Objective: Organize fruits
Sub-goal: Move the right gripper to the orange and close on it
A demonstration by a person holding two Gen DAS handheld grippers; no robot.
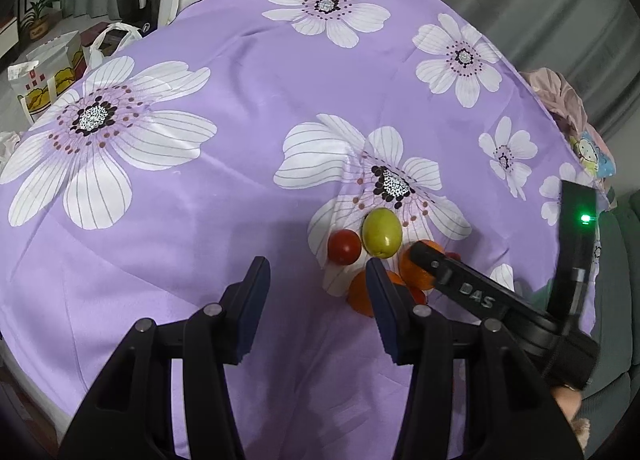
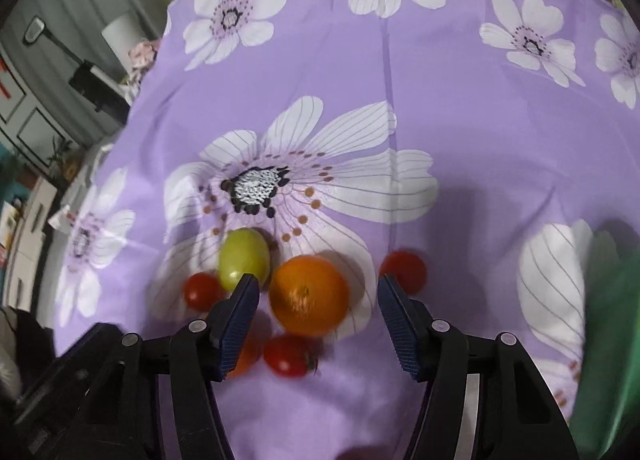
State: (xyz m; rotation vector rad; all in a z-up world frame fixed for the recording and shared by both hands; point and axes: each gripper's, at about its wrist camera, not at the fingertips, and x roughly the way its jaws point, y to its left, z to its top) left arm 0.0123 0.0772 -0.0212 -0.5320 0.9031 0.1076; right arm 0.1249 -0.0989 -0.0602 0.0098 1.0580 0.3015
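Several small fruits are lying bunched together on the purple bedsheet printed with big white flowers (image 2: 460,140), and I am working over that cluster now. The sheet is covering the whole surface, with a green soft thing (image 2: 608,340) showing at its right edge in the right wrist view; I cannot tell what it is.

I am bringing the right gripper (image 2: 318,314) over the round orange fruit (image 2: 308,294), the biggest piece. Its jaws are standing fairly wide on either side of it, empty, and the blue pads (image 2: 240,324) are not pressing on the peel. Just beside that fruit, up and to the left, the oval yellow-green fruit (image 2: 243,258) is lying. A second orange fruit (image 1: 362,294) is sitting half hidden behind fingers in both views.

I am holding the left gripper (image 1: 316,304) over bare cloth just left of the pile, jaws moderately apart and gripping nothing.

Smallest are the red cherry tomatoes: one left of the green fruit (image 2: 202,291), one nearest me (image 2: 288,356), one behind the right finger (image 2: 404,270).

I judge that I am at the picking step, with nothing sorted yet. Next I need to be lowering and closing squarely across the orange's middle, gently, without nudging the tomato close below it into a roll.
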